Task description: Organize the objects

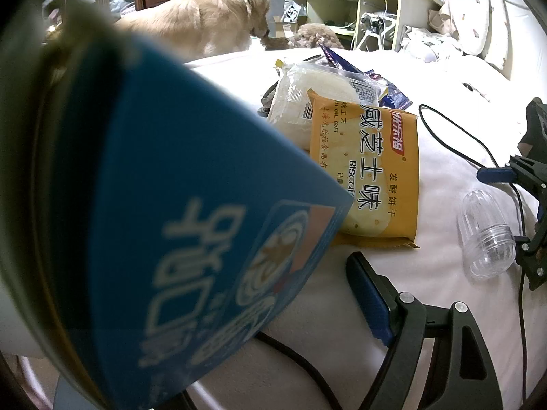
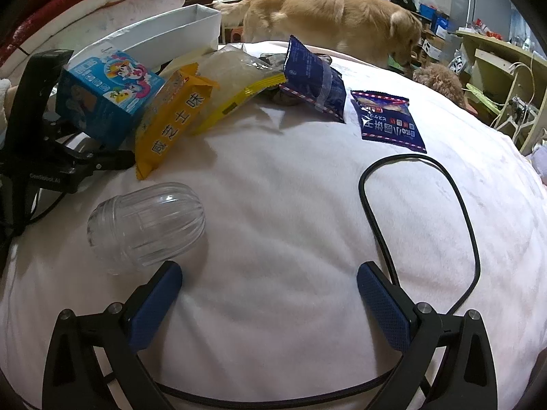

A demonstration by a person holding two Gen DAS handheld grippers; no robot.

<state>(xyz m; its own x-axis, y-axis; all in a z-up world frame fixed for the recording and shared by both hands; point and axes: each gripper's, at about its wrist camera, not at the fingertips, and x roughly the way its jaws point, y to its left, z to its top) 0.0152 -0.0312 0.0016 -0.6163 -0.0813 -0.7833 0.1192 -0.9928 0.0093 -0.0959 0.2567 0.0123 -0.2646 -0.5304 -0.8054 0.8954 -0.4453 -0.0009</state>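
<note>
My left gripper is shut on a blue box and holds it above the bed; the box fills the left of the left wrist view and shows in the right wrist view. An orange biscuit pack lies beside it, partly on a clear pack of white cake. A clear plastic jar lies on its side just ahead of my right gripper's left finger. My right gripper is open and empty over the white bedcover. Two dark blue snack packs lie farther out.
A white open box stands behind the snacks at the bed's far left. A black cable loops across the cover on the right. A golden dog and a small curly dog stand beyond the bed. A shelf unit is behind.
</note>
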